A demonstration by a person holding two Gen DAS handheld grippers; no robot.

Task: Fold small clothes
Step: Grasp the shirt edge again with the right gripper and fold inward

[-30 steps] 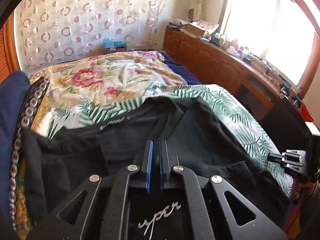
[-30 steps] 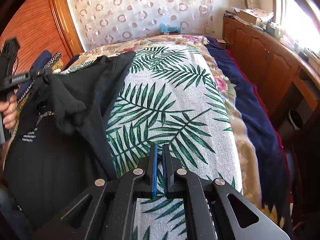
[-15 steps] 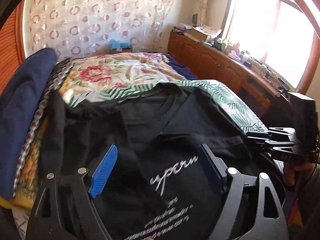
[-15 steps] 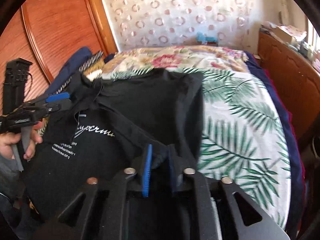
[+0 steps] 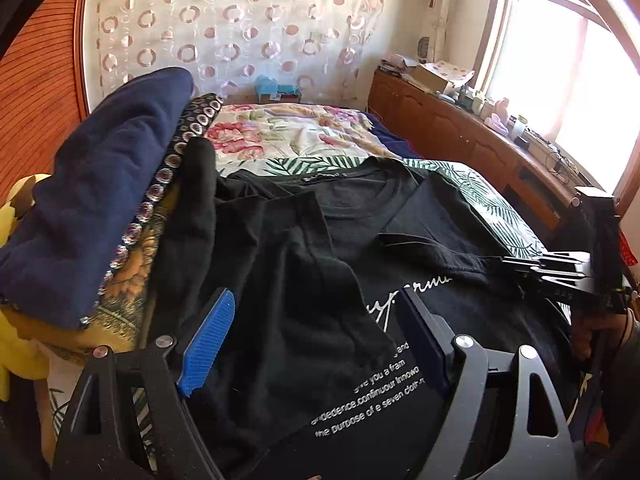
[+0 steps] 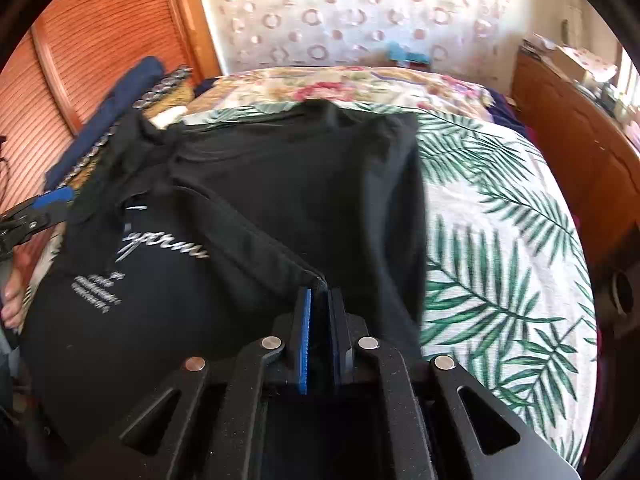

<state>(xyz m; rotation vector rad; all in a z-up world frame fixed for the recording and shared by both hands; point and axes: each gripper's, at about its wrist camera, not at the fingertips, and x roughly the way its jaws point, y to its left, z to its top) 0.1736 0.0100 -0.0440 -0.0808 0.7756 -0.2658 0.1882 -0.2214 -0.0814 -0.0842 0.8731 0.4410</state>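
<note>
T-shirt (image 5: 400, 240), black, on our bed (image 6: 500, 240); clothes pile (image 5: 100, 216) crowds its left. L gripper (image 5: 316, 344) gapes over it, R gripper (image 6: 320, 320) pinches its sleeve.

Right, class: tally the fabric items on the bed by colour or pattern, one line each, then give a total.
Black T-shirt: 1
Navy garment in the side pile: 1
Yellow fabric under it: 1
Palm-leaf cover: 1
Floral bedspread: 1
Total: 5
</note>
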